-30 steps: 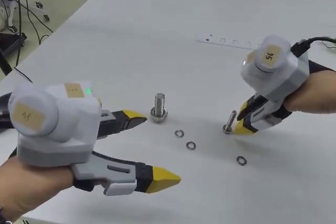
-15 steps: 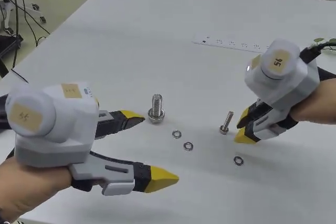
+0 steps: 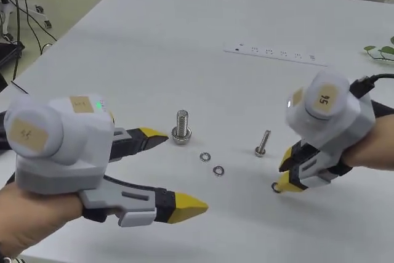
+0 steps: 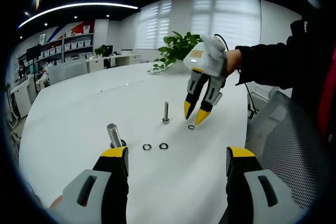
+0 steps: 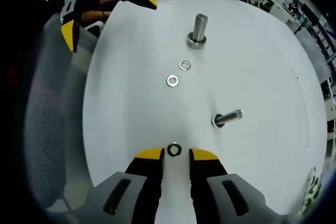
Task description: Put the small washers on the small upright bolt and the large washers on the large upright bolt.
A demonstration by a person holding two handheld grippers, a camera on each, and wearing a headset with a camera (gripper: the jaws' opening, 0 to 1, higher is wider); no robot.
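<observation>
1. L gripper point(image 3: 178, 170): jaws wide apart, holding nothing, low over near side of table point(image 3: 154, 41)
2. Big bolt point(image 3: 181, 126) upright, just past its far tip
3. Washer point(image 3: 205, 156) and 2nd washer point(image 3: 218, 170) flat betw. the bolts, close but apart
4. Small bolt point(image 3: 262, 143) upright, right of them
5. R gripper point(image 3: 286, 172): jaws narrowly apart, tips down at table; 3rd washer point(image 5: 174, 149) lies just ahead of the gap, not gripped
6. Power strip point(image 3: 274, 53) well behind
</observation>
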